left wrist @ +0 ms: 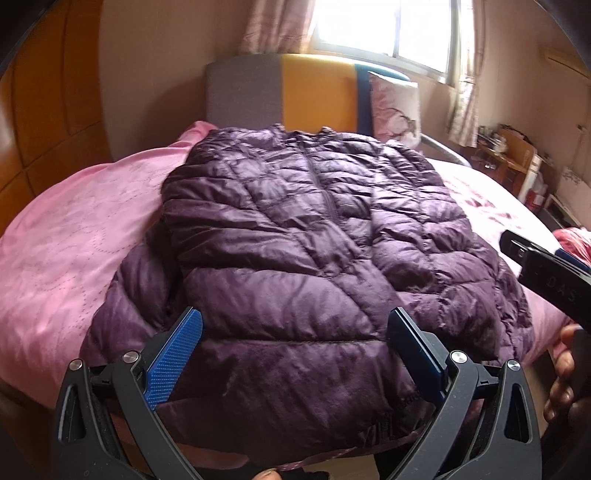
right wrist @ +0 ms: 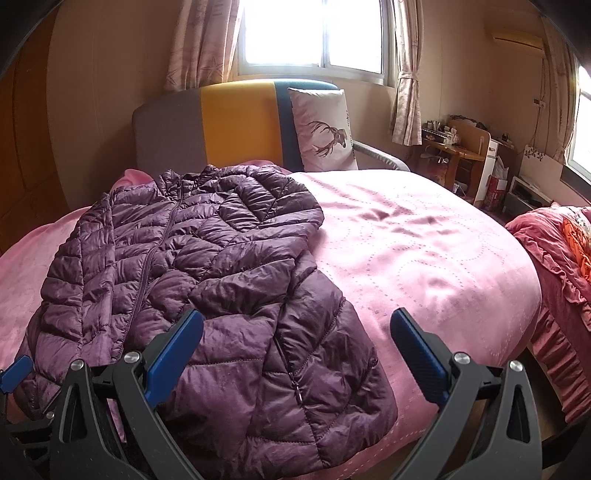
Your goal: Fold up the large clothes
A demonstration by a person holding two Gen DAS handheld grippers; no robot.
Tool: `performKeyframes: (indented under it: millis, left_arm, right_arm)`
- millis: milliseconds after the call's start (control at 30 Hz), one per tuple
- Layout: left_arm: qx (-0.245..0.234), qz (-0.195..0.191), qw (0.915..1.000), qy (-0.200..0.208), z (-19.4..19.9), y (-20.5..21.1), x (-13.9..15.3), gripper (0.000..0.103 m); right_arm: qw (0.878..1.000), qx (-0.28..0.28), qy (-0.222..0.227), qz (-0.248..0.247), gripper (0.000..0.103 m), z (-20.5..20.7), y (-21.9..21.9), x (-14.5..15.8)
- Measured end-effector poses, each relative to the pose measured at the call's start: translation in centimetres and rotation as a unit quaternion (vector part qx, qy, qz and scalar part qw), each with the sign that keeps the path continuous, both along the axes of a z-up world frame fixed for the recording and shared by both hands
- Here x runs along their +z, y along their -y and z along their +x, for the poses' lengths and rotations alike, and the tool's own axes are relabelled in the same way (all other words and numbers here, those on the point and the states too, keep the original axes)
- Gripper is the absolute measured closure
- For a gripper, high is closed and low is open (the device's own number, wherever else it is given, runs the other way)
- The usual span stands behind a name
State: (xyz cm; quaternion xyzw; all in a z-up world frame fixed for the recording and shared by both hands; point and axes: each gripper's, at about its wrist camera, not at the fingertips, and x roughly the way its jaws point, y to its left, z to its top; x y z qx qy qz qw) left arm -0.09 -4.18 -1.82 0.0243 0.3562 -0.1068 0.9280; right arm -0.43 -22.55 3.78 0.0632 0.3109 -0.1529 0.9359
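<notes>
Left gripper [left wrist: 293,350] spread wide, holding nothing, blue pads [left wrist: 173,363] poised over the near hem of the jacket [left wrist: 295,236]. Right gripper [right wrist: 295,354] likewise wide apart and empty, hovering at the jacket's right lower corner, left finger over purple quilting, right finger over bare pink bedspread [right wrist: 424,251]. Jacket ahead of both tools, lying flat on the bed, zipped front up, collar at the far end toward the headboard [right wrist: 229,122], hem nearest the fingers. Both sleeves apparently folded in across the front (hard to be sure under the puffy quilting). From the left tool's side, jacket dead ahead and filling most of the view; right gripper's black body poking in at the right edge, with a hand [left wrist: 561,373] below it wrapped on a handle. From the right tool's side, jacket ahead and to the left, open bedspread ahead and to the right, a blue pad of the left gripper just showing at the far left edge. Beyond the jacket, a cushion [right wrist: 323,129] with a deer print propped against the headboard, under a bright window [right wrist: 314,33]. Off to the far right, a red ruffled quilt [right wrist: 554,258] beside the bed.
</notes>
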Motion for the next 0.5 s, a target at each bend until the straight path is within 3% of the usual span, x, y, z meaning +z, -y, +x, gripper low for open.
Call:
performKeyframes:
  millis: [133, 233, 433, 500]
  left_arm:
    - [-0.042, -0.012, 0.9988, -0.024, 0.3, 0.7, -0.5, 0.003]
    - [-0.047, 0.010, 0.9988, -0.011, 0.1, 1.2, -0.5, 0.003]
    - [-0.098, 0.037, 0.9945, -0.010, -0.4, 2.1, -1.2, 0.003]
    - [-0.107, 0.038, 0.9934, -0.018, -0.2, 1.8, -1.8, 0.017]
  right_arm:
    - [1.000, 0.004, 0.013, 0.014, 0.002, 0.1, 1.1, 0.2]
    - [0.999, 0.023, 0.016, 0.022, 0.002, 0.5, 1.2, 0.5]
    - [0.994, 0.109, -0.004, 0.034, 0.002, 3.8, -1.0, 0.2]
    - [0.988, 0.151, -0.025, 0.027, 0.002, 5.3, -2.8, -0.7]
